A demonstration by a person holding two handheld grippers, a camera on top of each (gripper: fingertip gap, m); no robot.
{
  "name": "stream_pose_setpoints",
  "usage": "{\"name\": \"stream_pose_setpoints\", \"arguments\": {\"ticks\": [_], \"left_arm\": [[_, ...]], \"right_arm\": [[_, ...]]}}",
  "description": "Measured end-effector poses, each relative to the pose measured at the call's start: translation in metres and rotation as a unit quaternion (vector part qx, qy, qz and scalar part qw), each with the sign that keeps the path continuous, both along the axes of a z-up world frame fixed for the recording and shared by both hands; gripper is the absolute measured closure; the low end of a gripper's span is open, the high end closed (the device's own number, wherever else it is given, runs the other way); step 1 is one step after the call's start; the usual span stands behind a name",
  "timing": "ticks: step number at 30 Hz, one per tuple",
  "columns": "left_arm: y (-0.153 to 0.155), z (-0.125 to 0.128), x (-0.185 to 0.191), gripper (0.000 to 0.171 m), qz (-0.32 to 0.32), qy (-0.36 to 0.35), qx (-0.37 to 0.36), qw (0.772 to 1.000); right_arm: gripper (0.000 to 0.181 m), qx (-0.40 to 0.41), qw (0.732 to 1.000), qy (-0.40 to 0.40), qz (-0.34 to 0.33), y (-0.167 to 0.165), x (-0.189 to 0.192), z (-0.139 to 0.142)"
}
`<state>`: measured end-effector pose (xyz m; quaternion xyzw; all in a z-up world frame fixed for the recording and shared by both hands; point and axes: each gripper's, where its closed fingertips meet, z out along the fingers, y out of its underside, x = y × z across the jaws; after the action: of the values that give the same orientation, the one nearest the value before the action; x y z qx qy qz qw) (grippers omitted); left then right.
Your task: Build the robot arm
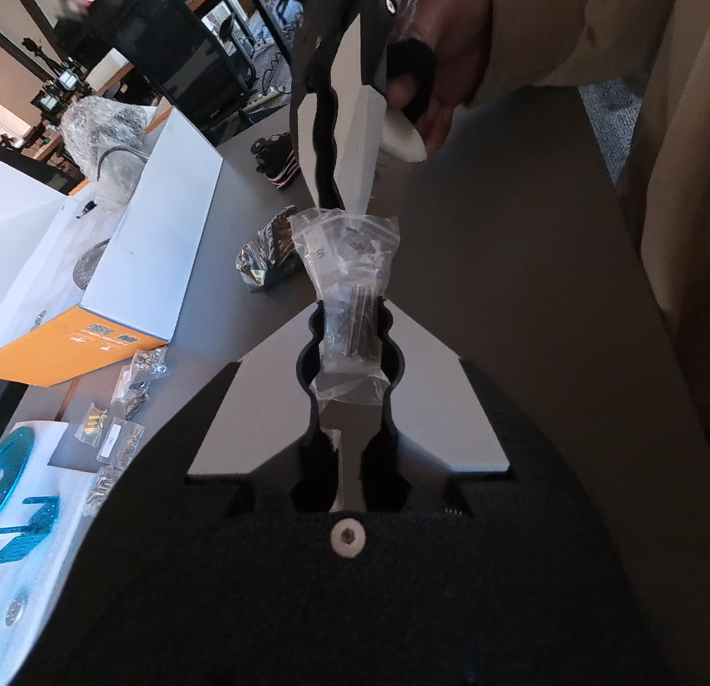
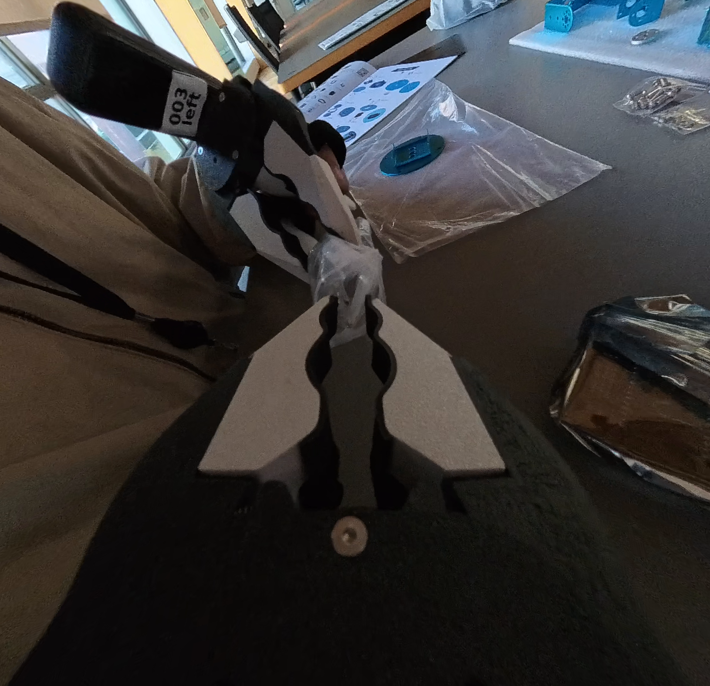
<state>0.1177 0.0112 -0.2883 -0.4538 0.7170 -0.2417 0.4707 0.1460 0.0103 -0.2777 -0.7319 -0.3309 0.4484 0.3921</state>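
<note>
Gray desk (image 1: 499,245) holds a white and orange box (image 1: 153,253) and small bags of parts (image 1: 126,410). Both grippers hold one clear bag of screws (image 1: 351,283) up between them. Left gripper (image 1: 351,310) jaws pinch its bottom; right gripper (image 2: 351,306) jaws pinch its top, pulling it tight.

A dark grey table (image 1: 499,245) holds a white-and-orange box (image 1: 146,245), small clear bags of screws and brass parts (image 1: 126,398), a white foam sheet (image 2: 599,49) carrying blue metal brackets (image 2: 599,3), a printed parts sheet (image 2: 369,95), and a large clear plastic bag (image 2: 472,180) (a blue disc (image 2: 413,155) rests on it).
</note>
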Motion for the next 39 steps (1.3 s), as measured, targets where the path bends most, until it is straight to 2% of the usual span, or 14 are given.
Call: {"name": "stream_pose_setpoints", "arguments": {"ticks": [3,5,8,11,15,18,22,24,26,30,33,36,39], "left_arm": [[-0.003,-0.001,0.003,0.147,-0.011,0.004,-0.008,1.000],[0.001,-0.004,0.003,0.146,0.000,0.013,-0.007,1.000],[0.011,-0.009,-0.002,0.147,0.020,0.024,-0.014,0.999],[0.017,-0.013,-0.010,0.147,0.035,0.029,-0.038,0.998],[0.015,-0.003,-0.015,0.147,0.041,0.011,-0.065,0.997],[0.017,0.011,-0.027,0.147,0.065,-0.008,-0.097,0.993],[0.018,0.022,-0.056,0.147,0.087,-0.021,-0.147,0.985],[0.023,0.022,-0.074,0.147,0.109,-0.025,-0.147,0.983],[0.030,0.019,-0.091,0.147,0.129,-0.025,-0.143,0.981],[0.041,0.013,-0.113,0.147,0.143,-0.024,-0.153,0.977],[0.047,0.017,-0.122,0.147,0.144,-0.036,-0.152,0.977],[0.050,0.022,-0.126,0.147,0.144,-0.048,-0.149,0.977],[0.054,0.025,-0.127,0.147,0.144,-0.056,-0.147,0.977]], "right_arm": [[0.180,-0.008,0.999,0.018,0.024,-0.005,-0.010,0.001],[0.181,-0.028,0.999,0.024,0.006,0.000,-0.007,-0.001],[0.181,-0.060,0.995,0.073,-0.010,0.004,0.013,0.008],[0.181,-0.061,0.995,0.066,-0.038,0.005,0.041,0.013],[0.181,-0.047,0.996,0.033,-0.067,0.014,0.061,0.027],[0.181,-0.058,0.991,-0.058,-0.104,0.048,0.058,0.023],[0.181,-0.049,0.984,-0.112,-0.131,0.122,0.004,0.027],[0.181,-0.050,0.976,-0.162,-0.138,0.166,-0.025,0.015],[0.181,-0.068,0.973,-0.177,-0.135,0.205,-0.053,0.004],[0.181,-0.123,0.949,-0.226,-0.183,0.272,-0.060,-0.034],[0.181,-0.157,0.933,-0.241,-0.216,0.292,-0.049,-0.048],[0.164,-0.168,0.907,-0.309,-0.229,0.292,-0.027,-0.065],[0.159,-0.128,0.916,-0.302,-0.230,0.284,-0.021,-0.040]]}}
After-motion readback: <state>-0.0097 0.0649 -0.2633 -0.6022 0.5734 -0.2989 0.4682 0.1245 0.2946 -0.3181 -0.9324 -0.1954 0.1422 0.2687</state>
